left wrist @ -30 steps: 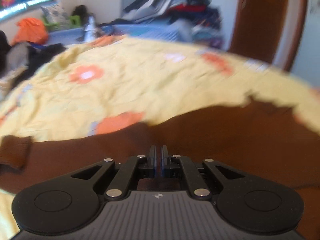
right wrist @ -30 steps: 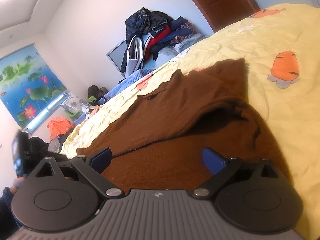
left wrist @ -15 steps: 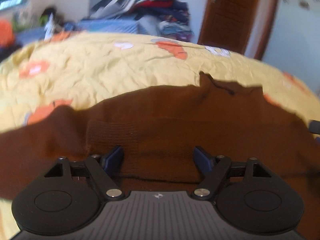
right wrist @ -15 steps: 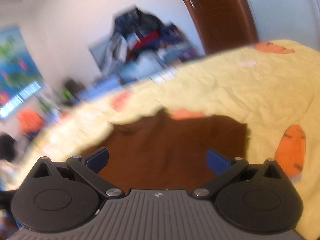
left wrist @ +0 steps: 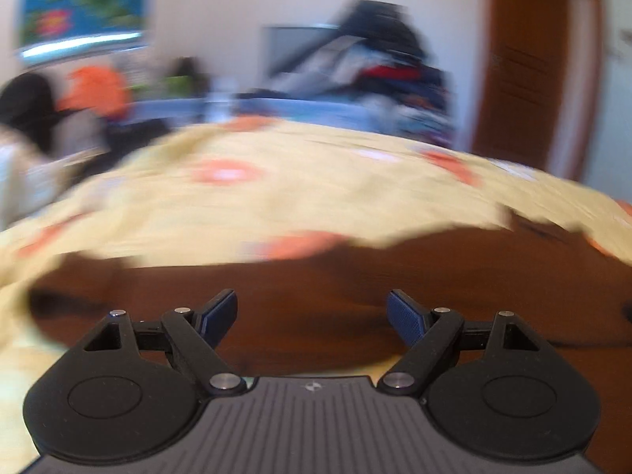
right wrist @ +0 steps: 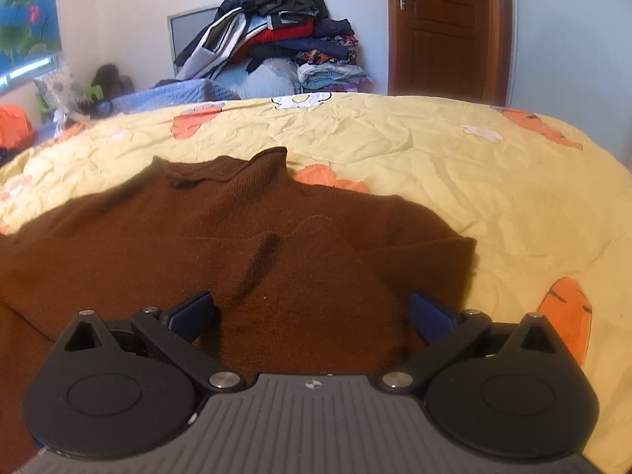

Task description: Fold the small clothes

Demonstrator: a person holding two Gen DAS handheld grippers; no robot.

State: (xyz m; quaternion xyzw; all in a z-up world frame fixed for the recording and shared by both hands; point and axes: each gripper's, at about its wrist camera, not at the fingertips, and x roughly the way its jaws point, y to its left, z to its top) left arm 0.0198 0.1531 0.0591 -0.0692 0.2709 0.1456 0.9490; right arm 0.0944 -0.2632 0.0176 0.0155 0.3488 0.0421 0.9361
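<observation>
A brown knit sweater [right wrist: 245,233] lies on the yellow bedspread [right wrist: 474,181], collar toward the far side, its right sleeve folded in over the body. My right gripper [right wrist: 310,312] is open and empty, low over the sweater's near part. In the blurred left wrist view the sweater [left wrist: 355,272] spreads across the lower frame. My left gripper [left wrist: 312,312] is open and empty over its near edge.
A pile of clothes [right wrist: 272,43] is stacked on a blue-covered surface beyond the bed. A brown door [right wrist: 442,27] is at the back right. An orange bag [right wrist: 14,130] and clutter sit at the far left.
My left gripper was shut a second ago, then opened, and has swung left. My right gripper stayed open and turned to face the sweater squarely. The sleeve now lies folded in.
</observation>
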